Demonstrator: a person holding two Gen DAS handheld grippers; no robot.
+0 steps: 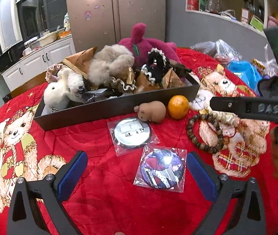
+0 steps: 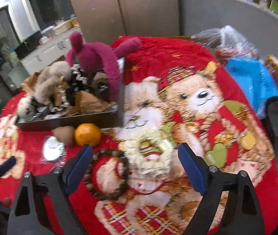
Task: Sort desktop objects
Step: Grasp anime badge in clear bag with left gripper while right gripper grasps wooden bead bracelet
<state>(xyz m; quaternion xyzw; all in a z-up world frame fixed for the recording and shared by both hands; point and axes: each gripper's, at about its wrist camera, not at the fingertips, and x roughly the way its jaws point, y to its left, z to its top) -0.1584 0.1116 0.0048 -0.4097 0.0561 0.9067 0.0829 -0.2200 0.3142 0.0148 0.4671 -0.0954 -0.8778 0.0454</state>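
My left gripper (image 1: 136, 156) hangs open over the red blanket, nothing between its blue pads. Just ahead of it lie a picture badge in a clear sleeve (image 1: 162, 168) and a silver badge (image 1: 132, 135). Beyond them sit a brown toy animal (image 1: 151, 111) and an orange (image 1: 178, 106), against the wall of the black tray (image 1: 99, 115). My right gripper (image 2: 135, 148) is open above a cream scrunchie (image 2: 148, 156), which lies between its fingers untouched. A brown bead bracelet (image 2: 107, 176) lies beside its left finger. The right gripper's finger (image 1: 227, 104) reaches in from the right in the left wrist view.
The tray is heaped with plush toys and scrunchies, a magenta plush (image 1: 139, 39) at its back. Plastic bags and a blue bag (image 2: 252, 82) crowd the table's far right. The red bear-print blanket (image 1: 99, 195) covers the round table; kitchen cabinets stand beyond its far edge.
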